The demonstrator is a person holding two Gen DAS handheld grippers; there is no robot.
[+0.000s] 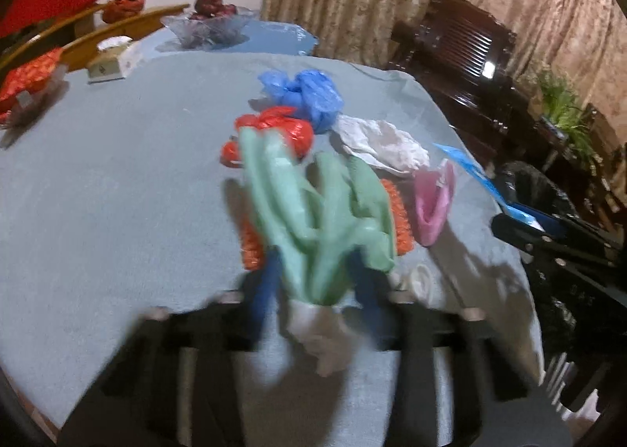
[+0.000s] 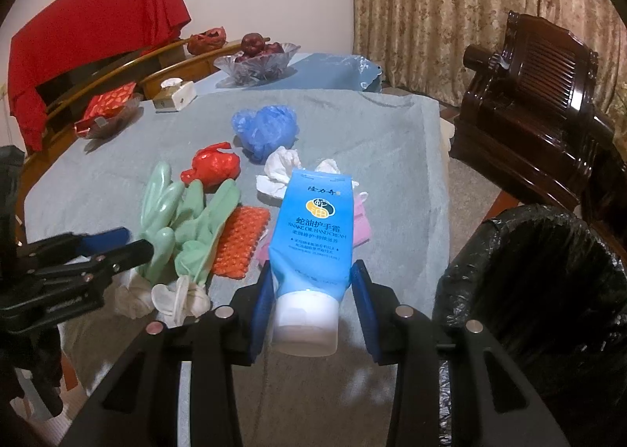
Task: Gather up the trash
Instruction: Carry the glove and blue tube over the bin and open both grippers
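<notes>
My left gripper is shut on a green rubber glove and holds it above the table; the view is blurred. The left gripper also shows in the right wrist view next to the glove. My right gripper is shut on a blue hand cream tube, cap toward the camera. On the grey-blue tablecloth lie a red bag, a blue bag, white crumpled paper, an orange mesh piece and a pink item.
A bin with a black liner stands right of the table. A glass fruit bowl, a tissue box and a red packet dish sit at the far side. A dark wooden chair stands at the right.
</notes>
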